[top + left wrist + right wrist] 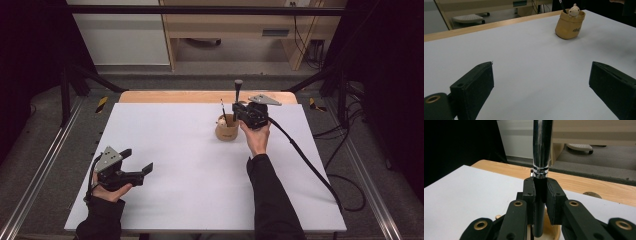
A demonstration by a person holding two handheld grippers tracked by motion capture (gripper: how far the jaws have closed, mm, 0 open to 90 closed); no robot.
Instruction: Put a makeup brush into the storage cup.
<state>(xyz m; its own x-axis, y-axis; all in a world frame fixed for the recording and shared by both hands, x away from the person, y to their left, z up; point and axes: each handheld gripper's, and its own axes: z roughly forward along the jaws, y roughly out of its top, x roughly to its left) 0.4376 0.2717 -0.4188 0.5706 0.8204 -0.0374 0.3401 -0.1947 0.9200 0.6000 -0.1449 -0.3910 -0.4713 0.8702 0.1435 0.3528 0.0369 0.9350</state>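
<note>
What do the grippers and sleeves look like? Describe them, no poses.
Both grippers are black. The left gripper and right gripper each carry a grey three-cornered plate on top. Brass-coloured rings mark the linkage joints, and the pads are blocky and matte. A black cable trails from the right one. Both sleeves are black.

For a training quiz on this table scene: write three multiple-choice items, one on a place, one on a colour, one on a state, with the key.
1. Where does the pouch stand?
A. On the white table top, toward its far edge
B. On the floor
C. Between the left jaws

2. What colour is the pouch?
A. Blue
B. Tan
C. Red

3. How is the right hand-held gripper?
A. Open, holding nothing
B. Lying flat on the table
C. Shut on the pen

Key: 1 A, the high view shows it on the table near the far edge. 2 B, tan in the left gripper view. 3 C, the right gripper view shows the jaws clamping the upright pen above the pouch.
</note>
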